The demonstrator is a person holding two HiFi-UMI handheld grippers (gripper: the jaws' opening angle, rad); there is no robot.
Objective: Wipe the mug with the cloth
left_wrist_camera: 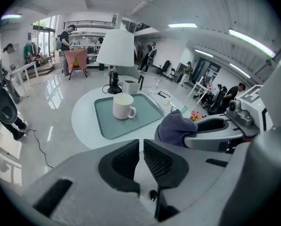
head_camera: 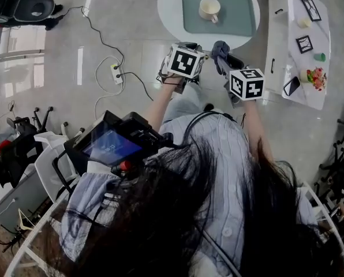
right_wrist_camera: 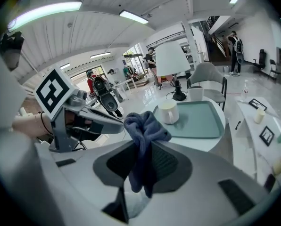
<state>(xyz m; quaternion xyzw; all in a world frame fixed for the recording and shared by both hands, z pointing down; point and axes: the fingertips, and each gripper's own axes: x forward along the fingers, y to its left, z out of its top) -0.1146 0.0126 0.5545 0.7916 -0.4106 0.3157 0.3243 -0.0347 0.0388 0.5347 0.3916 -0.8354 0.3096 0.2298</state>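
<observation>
The round white tabletop (head_camera: 169, 7) lies ahead of the person, carrying a grey-green tray (head_camera: 241, 16), and the cream mug (head_camera: 209, 8) stands upright on that tray with its handle turned toward the person. Nothing touches the mug, so the wiping has not begun; judging by this, the step in hand is the approach, with the cloth ready. The next move probably calls for bringing both tools forward over the tray, steadying the mug with the empty one and laying the cloth against its wall. Both forearms reach forward from the chest, side by side and short of the tabletop edge, pointing toward the tray. The right gripper (right_wrist_camera: 143, 147) has its fingers clamped on the blue cloth (right_wrist_camera: 143, 126), which bunches above them. The left gripper (left_wrist_camera: 141, 142) holds nothing, with only a narrow slit between its fingers.
</observation>
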